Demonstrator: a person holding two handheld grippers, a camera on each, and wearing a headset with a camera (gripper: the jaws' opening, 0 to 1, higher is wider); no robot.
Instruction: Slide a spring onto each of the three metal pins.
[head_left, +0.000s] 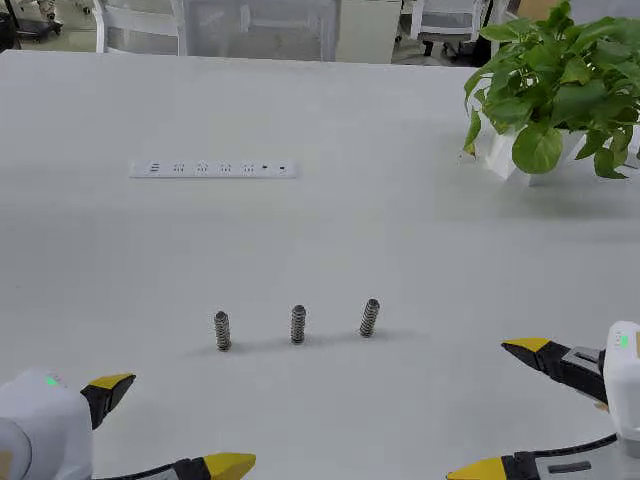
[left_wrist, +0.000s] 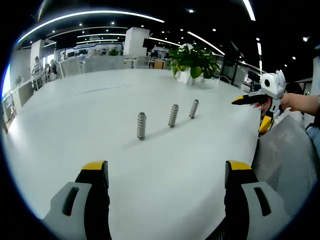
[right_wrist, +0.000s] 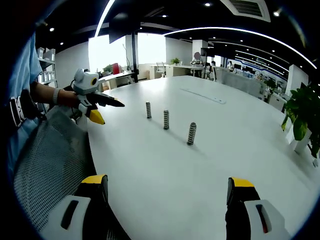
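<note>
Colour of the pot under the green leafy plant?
White. The plant pot shows best in the head view.

Your left claw (head_left: 170, 423) has a rounded white housing with a small green indicator light lit on top. Its jaws are black, capped with yellow tips. Your right claw (head_left: 502, 406) matches: white housing, green light, black jaws, yellow tips. From each claw's own camera, the jaw bases are grey, each with a dark slotted recess. Your sleeve (right_wrist: 22, 70) is blue.

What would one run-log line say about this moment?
left gripper: open, empty | right gripper: open, empty | three coiled metal springs: upright, in a row on white table
</note>
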